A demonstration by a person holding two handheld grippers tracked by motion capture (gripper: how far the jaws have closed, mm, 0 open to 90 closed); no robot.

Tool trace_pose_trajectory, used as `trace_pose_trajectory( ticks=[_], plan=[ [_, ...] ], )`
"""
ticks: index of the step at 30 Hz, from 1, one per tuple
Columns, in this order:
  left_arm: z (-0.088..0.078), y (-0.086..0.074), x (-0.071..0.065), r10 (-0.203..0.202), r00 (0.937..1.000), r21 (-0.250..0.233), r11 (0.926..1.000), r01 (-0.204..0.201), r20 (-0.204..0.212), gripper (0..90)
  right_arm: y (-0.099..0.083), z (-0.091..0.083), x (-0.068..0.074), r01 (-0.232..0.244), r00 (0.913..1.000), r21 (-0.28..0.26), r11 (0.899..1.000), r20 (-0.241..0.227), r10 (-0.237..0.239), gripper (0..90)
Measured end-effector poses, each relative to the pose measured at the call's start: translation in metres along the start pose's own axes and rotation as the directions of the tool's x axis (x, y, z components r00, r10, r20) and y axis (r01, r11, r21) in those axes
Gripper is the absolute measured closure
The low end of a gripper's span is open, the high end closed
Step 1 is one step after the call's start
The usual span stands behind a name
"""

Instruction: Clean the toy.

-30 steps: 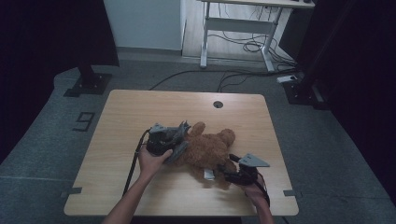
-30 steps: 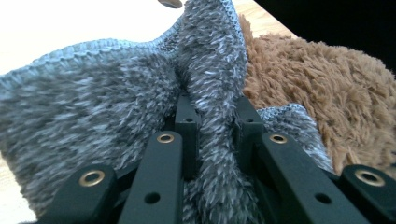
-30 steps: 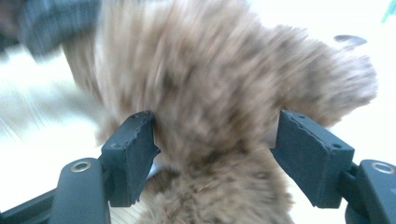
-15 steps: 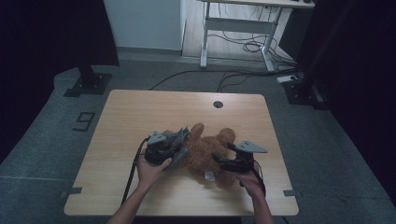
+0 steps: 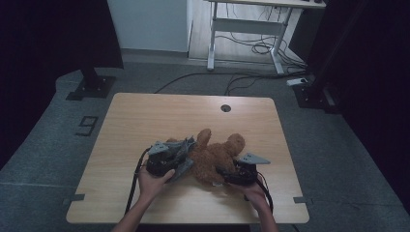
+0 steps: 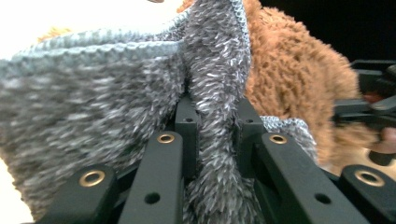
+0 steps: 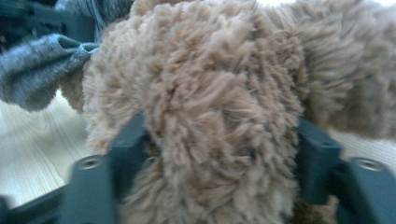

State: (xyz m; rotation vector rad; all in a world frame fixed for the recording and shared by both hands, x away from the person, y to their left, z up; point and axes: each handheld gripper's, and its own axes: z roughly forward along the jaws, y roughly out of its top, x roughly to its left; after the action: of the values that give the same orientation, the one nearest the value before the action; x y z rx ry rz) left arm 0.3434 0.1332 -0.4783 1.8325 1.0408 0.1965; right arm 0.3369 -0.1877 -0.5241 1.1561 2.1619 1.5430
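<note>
where the left gripper (image 5: 176, 158) sits, left of centre on the near half of the table (image 5: 145, 116), its jaws are pressed together on a fold of the grey knit garment (image 6: 116, 88). just right of it lies the brown teddy bear (image 5: 215, 154), long axis running from near-centre toward far-right, head (image 5: 235, 142) pointing far-right and one limb (image 5: 204, 136) raised toward the far edge. at the bear's near-right end, the right gripper (image 5: 227, 175) has its jaws astride a plush limb (image 7: 210, 130), having just been closing, pads against the fur. open tabletop lies far and left; the near edge is close to both hands.
</note>
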Motion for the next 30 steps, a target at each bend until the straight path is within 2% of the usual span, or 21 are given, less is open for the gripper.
trace_pose_trajectory(
  ticks=[2, 3, 5, 7, 11, 14, 17, 20, 21, 22, 23, 24, 26, 28, 30],
  plan=[
    [-0.006, 0.015, -0.001, 0.009, 1.0000, 0.037, 0.9993, -0.009, -0.001, 76.6, -0.002, -0.001, 0.002, 0.021, 0.9998, -0.011, 1.000, -0.005, -0.021, 42.1],
    [-0.009, 0.021, -0.003, 0.017, 0.9998, 0.040, 0.9991, -0.017, -0.005, 76.7, -0.002, -0.001, 0.003, 0.035, 0.9994, -0.018, 0.999, -0.002, -0.035, 45.0],
    [-0.015, 0.038, -0.012, 0.045, 0.9989, 0.017, 0.9989, -0.045, -0.014, 76.7, -0.003, -0.001, 0.005, 0.050, 0.9987, -0.027, 0.998, 0.009, -0.050, 47.9],
    [-0.018, 0.053, -0.025, 0.070, 0.9976, -0.010, 0.9975, -0.070, -0.002, 76.7, -0.003, -0.001, 0.006, 0.064, 0.9979, -0.033, 0.997, 0.015, -0.063, 49.4],
    [-0.005, 0.074, -0.054, 0.120, 0.9924, -0.021, 0.9927, -0.119, 0.029, 76.4, -0.004, -0.001, 0.009, 0.095, 0.9953, -0.044, 0.995, 0.026, -0.094, 50.7],
    [0.027, 0.085, -0.078, 0.139, 0.9887, 0.011, 0.9901, -0.140, 0.056, 76.1, -0.007, 0.000, 0.013, 0.138, 0.9900, -0.059, 0.989, 0.039, -0.136, 51.3],
    [0.063, 0.089, -0.098, 0.162, 0.9848, 0.063, 0.9841, -0.166, 0.063, 75.9, -0.007, 0.000, 0.018, 0.191, 0.9796, -0.063, 0.979, 0.075, -0.187, 52.1],
    [0.097, 0.084, -0.111, 0.207, 0.9779, 0.139, 0.9679, -0.209, 0.031, 75.7, -0.008, 0.000, 0.021, 0.229, 0.9697, -0.059, 0.972, 0.100, -0.223, 53.2],
    [0.103, 0.081, -0.112, 0.213, 0.9768, 0.161, 0.9635, -0.214, 0.026, 75.5, -0.008, -0.001, 0.023, 0.250, 0.9638, -0.061, 0.966, 0.112, -0.242, 53.8],
    [0.109, 0.077, -0.111, 0.230, 0.9731, 0.185, 0.9558, -0.229, 0.015, 75.4, -0.009, -0.001, 0.024, 0.262, 0.9597, -0.060, 0.963, 0.121, -0.253, 54.2],
    [0.112, 0.072, -0.110, 0.229, 0.9734, 0.183, 0.9566, -0.227, 0.012, 75.3, -0.009, -0.001, 0.025, 0.274, 0.9556, -0.058, 0.960, 0.130, -0.265, 55.0],
    [0.112, 0.069, -0.108, 0.216, 0.9762, 0.176, 0.9605, -0.216, 0.017, 75.3, -0.010, 0.000, 0.026, 0.291, 0.9490, -0.054, 0.955, 0.142, -0.281, 55.6],
    [0.107, 0.067, -0.102, 0.183, 0.9825, 0.162, 0.9691, -0.186, 0.032, 75.4, -0.012, 0.000, 0.027, 0.309, 0.9428, -0.055, 0.950, 0.150, -0.298, 56.2],
    [0.100, 0.067, -0.097, 0.160, 0.9866, 0.151, 0.9750, -0.163, 0.033, 75.3, -0.011, 0.000, 0.028, 0.317, 0.9407, -0.058, 0.947, 0.146, -0.306, 56.3],
    [0.092, 0.065, -0.091, 0.151, 0.9881, 0.145, 0.9775, -0.154, 0.030, 75.3, -0.011, 0.000, 0.027, 0.303, 0.9462, -0.058, 0.951, 0.137, -0.293, 56.3]
  ],
)
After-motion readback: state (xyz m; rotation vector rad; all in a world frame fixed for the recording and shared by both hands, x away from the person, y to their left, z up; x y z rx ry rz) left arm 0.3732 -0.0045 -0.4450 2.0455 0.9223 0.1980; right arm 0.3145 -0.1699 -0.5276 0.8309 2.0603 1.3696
